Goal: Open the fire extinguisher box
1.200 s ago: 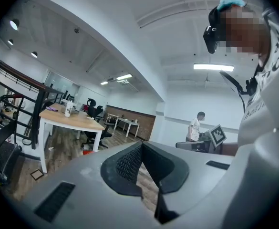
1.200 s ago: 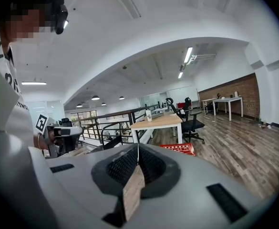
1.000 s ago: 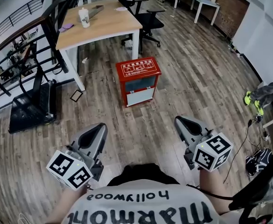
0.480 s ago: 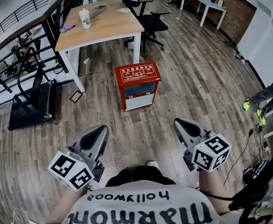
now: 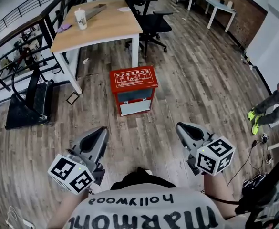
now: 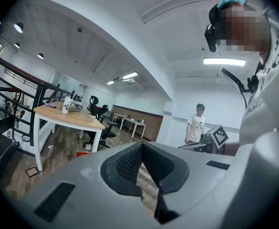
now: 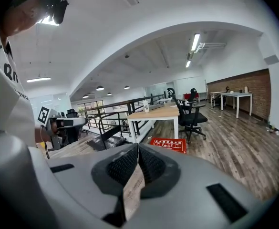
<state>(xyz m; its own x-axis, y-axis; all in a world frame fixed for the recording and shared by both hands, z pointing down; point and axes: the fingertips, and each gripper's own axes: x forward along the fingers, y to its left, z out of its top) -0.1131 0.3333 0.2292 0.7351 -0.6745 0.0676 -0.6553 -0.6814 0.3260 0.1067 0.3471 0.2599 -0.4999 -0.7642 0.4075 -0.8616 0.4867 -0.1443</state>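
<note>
My left tongs (image 5: 101,130) are clenched, tips together, with nothing between them, and my right tongs (image 5: 181,126) are likewise pressed closed on nothing. Both hang low over the wooden floor (image 5: 187,80), side by side and well apart. The red fire extinguisher box (image 5: 133,89) stands on the floor ahead of me, well clear of both tongs, its white-printed top facing up. Just behind it is a wooden tabletop (image 5: 101,25) carrying a cup (image 5: 81,18), with a black chair (image 5: 151,23) beside it. A person's legs (image 5: 265,109) show at the far right.

Lid print on the fire extinguisher box (image 5: 133,90) is illegibly small.
</note>
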